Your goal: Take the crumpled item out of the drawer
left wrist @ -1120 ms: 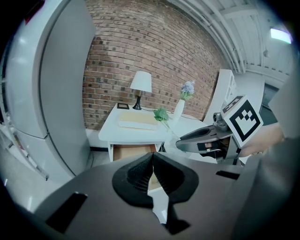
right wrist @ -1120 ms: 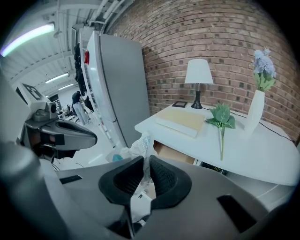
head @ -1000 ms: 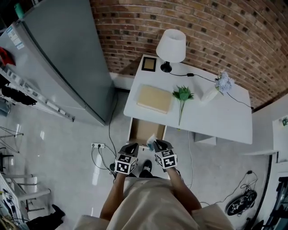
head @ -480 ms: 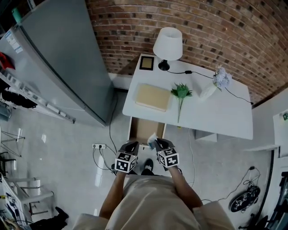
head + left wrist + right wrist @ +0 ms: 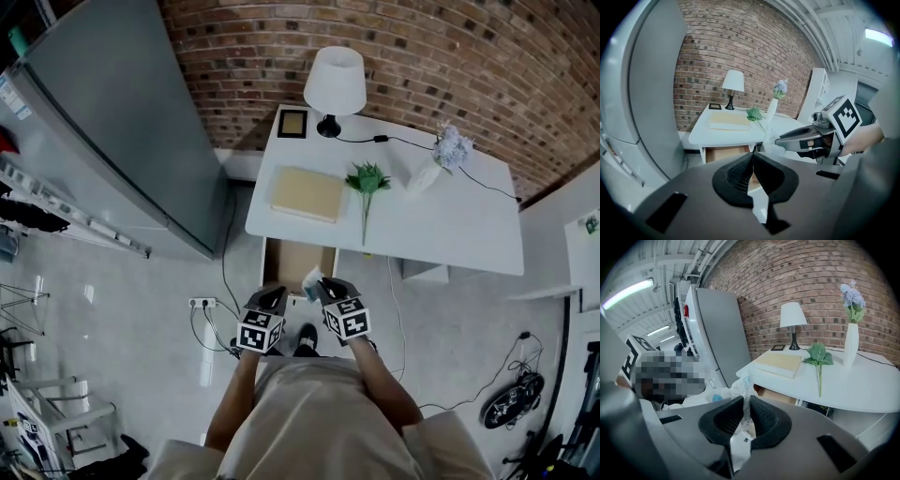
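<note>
Right gripper (image 5: 746, 414) still pinches crumpled item (image 5: 739, 389) over drawer (image 5: 294, 262) front, unchanged. Item white, wrinkled, blue-marked. Left gripper (image 5: 753, 164) jaws together, empty.

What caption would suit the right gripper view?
Right tool gripping a crumpled wrapper in front of the white table's open drawer.

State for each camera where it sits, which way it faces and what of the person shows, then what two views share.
Head view: on the head, looking steeply down at the white table and open drawer; shows arms, left gripper and right gripper.
Left gripper view: on the left gripper, facing table and brick wall; own jaws together, empty; right gripper alongside.
Right gripper view: on the right gripper, facing the table; own jaws shut on the crumpled item.
Shared: both gripper views show the lamp.
</note>
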### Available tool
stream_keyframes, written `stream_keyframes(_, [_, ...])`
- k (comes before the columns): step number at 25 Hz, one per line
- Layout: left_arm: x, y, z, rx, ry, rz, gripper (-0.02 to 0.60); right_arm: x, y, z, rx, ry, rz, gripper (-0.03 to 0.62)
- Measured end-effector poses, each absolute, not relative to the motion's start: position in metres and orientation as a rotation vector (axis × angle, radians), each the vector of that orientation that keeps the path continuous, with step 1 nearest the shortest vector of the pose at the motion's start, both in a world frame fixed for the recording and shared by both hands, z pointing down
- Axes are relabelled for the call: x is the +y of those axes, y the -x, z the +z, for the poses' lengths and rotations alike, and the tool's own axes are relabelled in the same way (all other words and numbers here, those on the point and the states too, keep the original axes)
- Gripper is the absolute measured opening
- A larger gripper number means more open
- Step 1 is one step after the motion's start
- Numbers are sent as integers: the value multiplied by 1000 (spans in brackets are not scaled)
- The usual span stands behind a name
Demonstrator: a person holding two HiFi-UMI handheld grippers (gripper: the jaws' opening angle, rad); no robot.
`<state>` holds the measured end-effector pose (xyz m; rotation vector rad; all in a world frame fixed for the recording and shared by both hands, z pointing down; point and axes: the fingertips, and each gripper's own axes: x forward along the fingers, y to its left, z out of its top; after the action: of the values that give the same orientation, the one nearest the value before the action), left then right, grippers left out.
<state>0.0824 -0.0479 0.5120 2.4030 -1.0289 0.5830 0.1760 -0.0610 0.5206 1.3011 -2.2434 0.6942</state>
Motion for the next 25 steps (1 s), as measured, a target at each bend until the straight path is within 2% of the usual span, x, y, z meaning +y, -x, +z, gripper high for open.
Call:
stream_keyframes(20, [-55,-82,505,-1013,-2444,628,17,-67,-169,520,-2297,-1160,726,67])
stream_keyframes(25, [-41,-82,519,-984,-2417,662,17,-49,-170,533,-2283,-1111,823,67])
